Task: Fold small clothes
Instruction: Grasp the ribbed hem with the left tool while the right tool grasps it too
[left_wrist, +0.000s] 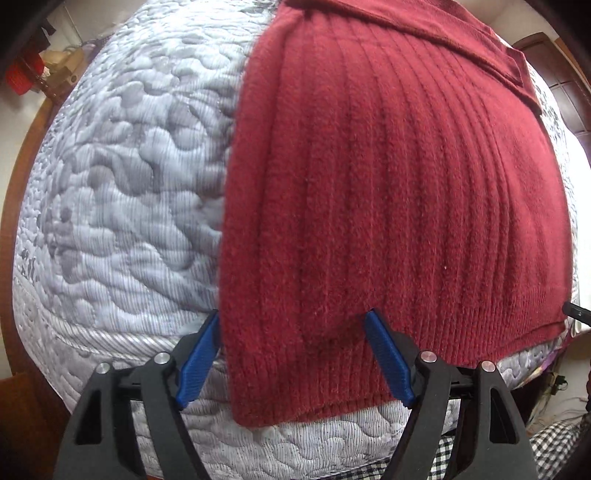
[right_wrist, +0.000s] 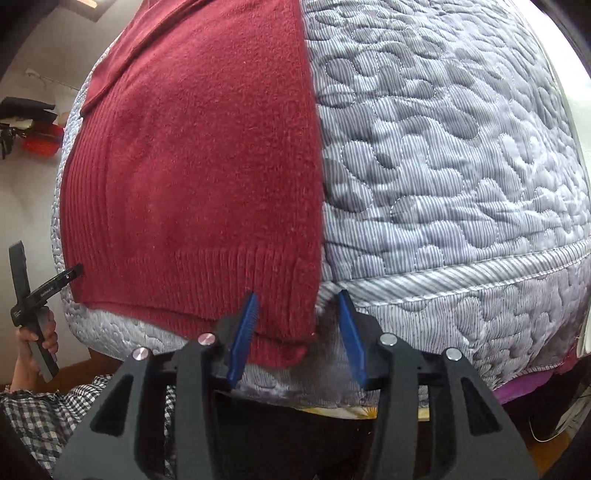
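A dark red ribbed knit sweater (left_wrist: 388, 192) lies flat on a grey quilted mattress (left_wrist: 118, 192), with its hem draped over the near edge. My left gripper (left_wrist: 293, 314) is open, and the hem's lower left corner sits between its blue fingers (left_wrist: 201, 358). In the right wrist view the sweater (right_wrist: 192, 166) fills the left half. There my right gripper (right_wrist: 298, 295) is open around the lower right hem corner, near the mattress (right_wrist: 461, 166) edge. A hand holds the left gripper (right_wrist: 40, 291) at the far left. A folded band of sweater crosses the top (left_wrist: 424, 33).
A wooden bed frame (left_wrist: 14, 221) runs along the mattress's left side. Red crates sit in the room behind (left_wrist: 20, 75) (right_wrist: 40, 142). The person's checked clothing (right_wrist: 40, 417) is below the near edge. Purple fabric (right_wrist: 524, 387) shows under the mattress at the right.
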